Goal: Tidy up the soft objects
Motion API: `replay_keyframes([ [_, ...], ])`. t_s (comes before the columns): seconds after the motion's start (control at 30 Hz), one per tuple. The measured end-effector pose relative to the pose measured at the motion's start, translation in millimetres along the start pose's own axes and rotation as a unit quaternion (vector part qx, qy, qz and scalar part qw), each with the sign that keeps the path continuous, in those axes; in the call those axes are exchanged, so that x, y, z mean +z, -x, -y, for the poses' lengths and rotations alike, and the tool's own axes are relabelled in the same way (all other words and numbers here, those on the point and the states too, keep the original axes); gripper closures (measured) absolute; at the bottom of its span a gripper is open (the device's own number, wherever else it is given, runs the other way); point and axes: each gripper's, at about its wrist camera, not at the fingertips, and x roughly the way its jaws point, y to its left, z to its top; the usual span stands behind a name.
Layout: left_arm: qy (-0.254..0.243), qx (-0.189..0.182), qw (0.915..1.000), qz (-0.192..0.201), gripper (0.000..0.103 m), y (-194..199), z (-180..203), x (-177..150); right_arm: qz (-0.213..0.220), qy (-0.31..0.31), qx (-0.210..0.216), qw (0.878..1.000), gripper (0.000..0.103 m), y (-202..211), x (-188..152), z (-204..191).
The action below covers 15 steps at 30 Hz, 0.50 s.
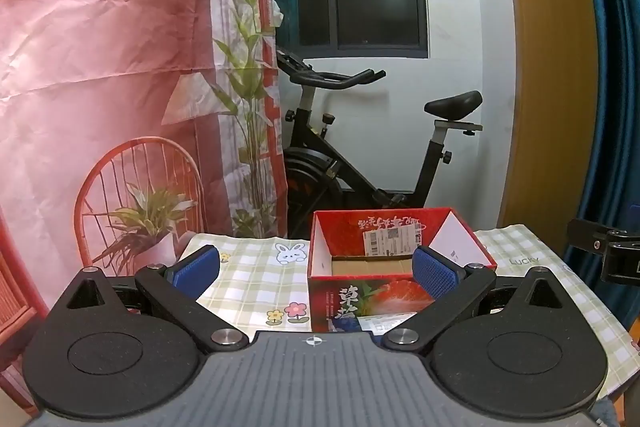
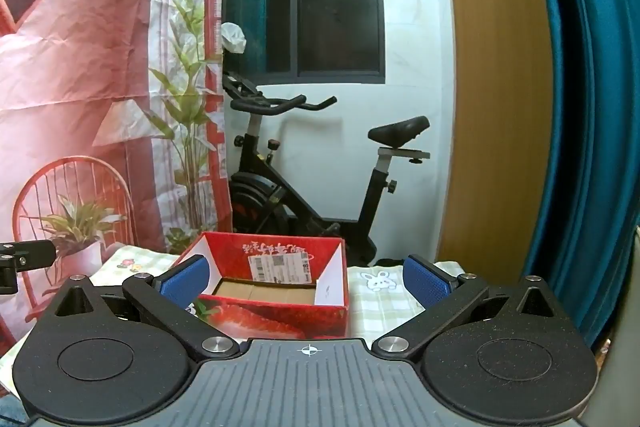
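An open red strawberry-print cardboard box point(image 1: 360, 303) stands on the checked tablecloth point(image 1: 256, 283); its brown bottom shows bare. It also shows in the right wrist view point(image 2: 276, 319). My left gripper point(image 1: 316, 273) is open and empty, held above the table, its right pad in front of the box's near right corner. My right gripper point(image 2: 306, 281) is open and empty, hovering in front of the box, the pads on either side of it. No soft objects are in view.
A black exercise bike point(image 1: 360, 155) stands behind the table by the white wall. A printed red backdrop point(image 1: 100, 67) hangs at the left. A blue curtain point(image 2: 588, 107) and wooden panel point(image 2: 492, 87) are at the right. The other gripper's edge point(image 1: 604, 251) shows at the right.
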Motion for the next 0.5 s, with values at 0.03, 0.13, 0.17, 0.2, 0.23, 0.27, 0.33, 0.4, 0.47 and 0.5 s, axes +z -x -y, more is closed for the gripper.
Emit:
replay_keyframes([
  [0.03,0.000,0.000,1.0000,0.001,0.000,0.6,0.3,-0.2,0.000,0.000,0.000,1.000,0.000,0.1,-0.2,-0.1],
  [0.13,0.001,0.000,1.0000,0.002,0.000,1.1,0.1,0.0,-0.002,-0.002,-0.001,1.000,0.000,-3.7,1.3,1.4],
  [0.17,0.001,0.000,1.0000,0.002,0.000,1.1,-0.2,0.4,-0.001,-0.001,0.000,1.000,0.000,-3.2,1.3,1.9],
  [0.2,0.001,-0.001,1.0000,0.002,0.000,1.0,-1.1,0.8,-0.001,-0.001,0.000,1.000,0.000,-3.3,1.2,2.0],
  [0.23,0.002,-0.001,1.0000,0.003,0.000,1.4,-1.5,0.8,-0.002,-0.002,0.001,1.000,0.000,-3.2,1.2,2.1],
  [0.27,0.002,-0.001,1.0000,0.003,0.000,1.3,-1.3,0.5,-0.002,-0.002,0.001,1.000,0.000,-3.3,1.1,1.9],
  [0.33,0.002,-0.001,1.0000,0.003,0.000,1.3,-1.2,-0.1,-0.001,-0.002,0.000,1.000,0.000,-3.3,0.8,1.7],
  [0.4,0.002,-0.001,1.0000,0.003,0.000,1.2,-0.9,-0.4,-0.002,-0.002,0.000,1.000,0.000,-3.6,0.6,1.8],
  [0.47,0.002,-0.001,1.0000,0.003,0.000,1.2,-1.1,-0.5,-0.002,-0.002,0.000,1.000,0.000,-3.6,0.5,1.7],
  [0.5,0.002,-0.001,1.0000,0.003,0.000,1.2,-0.9,-0.3,-0.002,-0.002,0.000,1.000,0.000,-3.8,0.4,1.8],
])
